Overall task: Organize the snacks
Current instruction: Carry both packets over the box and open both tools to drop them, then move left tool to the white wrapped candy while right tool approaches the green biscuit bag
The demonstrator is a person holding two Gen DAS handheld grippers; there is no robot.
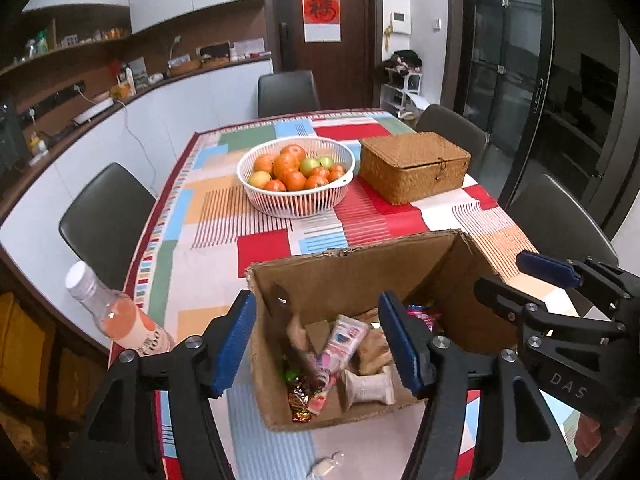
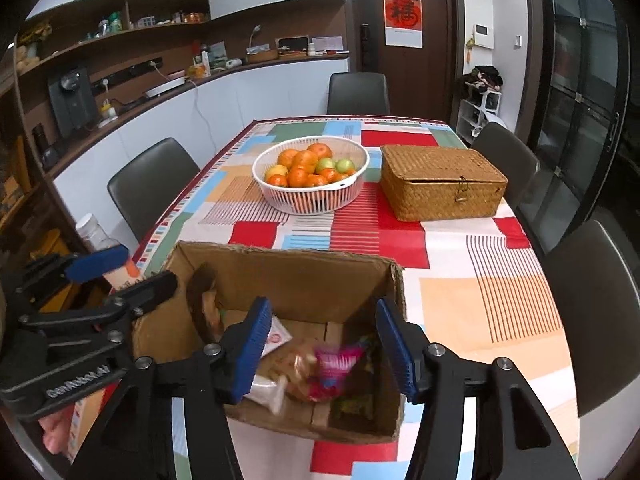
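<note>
An open cardboard box point(image 1: 352, 276) stands at the near end of the table and shows in the right wrist view too point(image 2: 296, 276). Several wrapped snacks point(image 1: 340, 356) lie in it, with a pink packet point(image 2: 334, 364) among them. My left gripper point(image 1: 318, 344) is open and empty, hovering over the box's near left side. My right gripper point(image 2: 322, 352) is open and empty above the box's near right side. A small white wrapped candy point(image 1: 326, 466) lies on the tablecloth in front of the box.
A pink drink bottle point(image 1: 116, 316) stands at the table's left edge. A white basket of oranges point(image 1: 296, 176) and a woven lidded box point(image 1: 416, 166) sit mid-table. Dark chairs point(image 1: 104, 220) surround the table; a counter runs along the left.
</note>
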